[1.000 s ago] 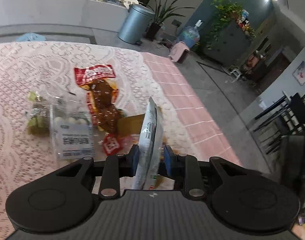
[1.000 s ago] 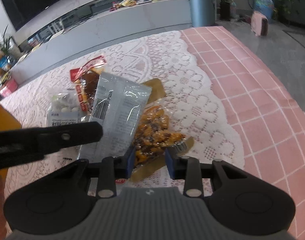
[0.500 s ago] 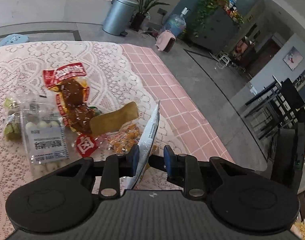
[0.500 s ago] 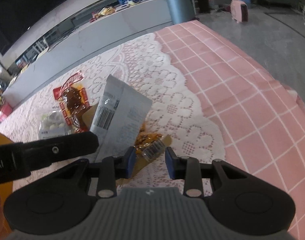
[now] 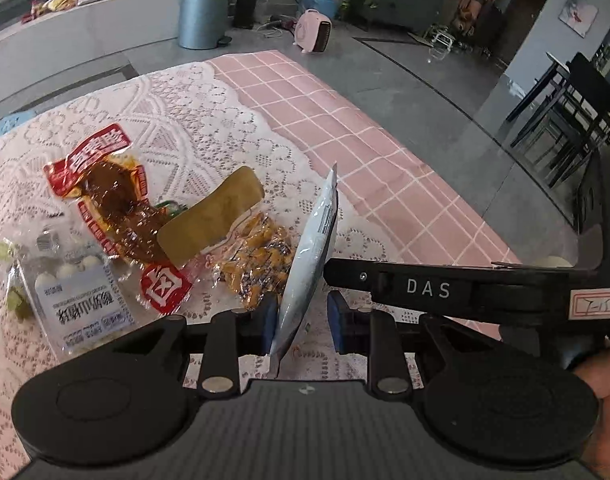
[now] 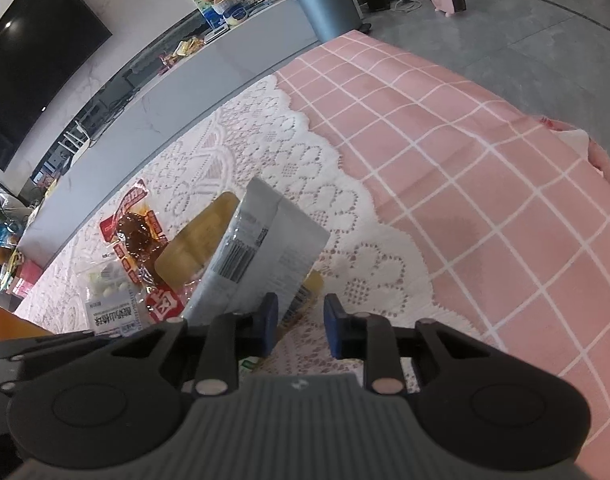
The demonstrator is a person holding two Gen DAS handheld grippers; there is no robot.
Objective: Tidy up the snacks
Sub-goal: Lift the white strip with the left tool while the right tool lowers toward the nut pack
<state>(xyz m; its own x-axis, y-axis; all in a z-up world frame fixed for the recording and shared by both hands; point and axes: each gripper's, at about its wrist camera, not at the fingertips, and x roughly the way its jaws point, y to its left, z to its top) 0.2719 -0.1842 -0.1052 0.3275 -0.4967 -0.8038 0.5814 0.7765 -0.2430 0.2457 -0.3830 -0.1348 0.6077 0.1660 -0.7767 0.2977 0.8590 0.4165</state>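
A grey-white packet (image 5: 313,240) stands edge-on between the blue pads of my left gripper (image 5: 301,318), lifted off the table and leaning on the left pad; the gripper is shut on it. The right wrist view shows the packet's printed face (image 6: 265,256) just left of my right gripper (image 6: 301,320). Its jaws are closing, with only lace cloth between them. That gripper's black finger (image 5: 405,284) reaches to the packet's right side. On the cloth lie a red packet of brown meat (image 5: 105,188), a tan packet (image 5: 213,220), a clear bag of orange snacks (image 5: 257,256) and a labelled bag of white balls (image 5: 77,296).
White lace (image 5: 193,120) overlays a pink checked tablecloth (image 5: 345,128), and the table edge drops to grey floor at the right. A green snack (image 5: 9,276) lies far left. An orange box corner (image 6: 9,324) shows at the left. A hand (image 5: 601,368) holds the right gripper.
Both grippers have rolled and shifted across the table, the left carrying the grey packet. The right gripper's finger has come into the left wrist view beside the packet. The right jaws have narrowed.
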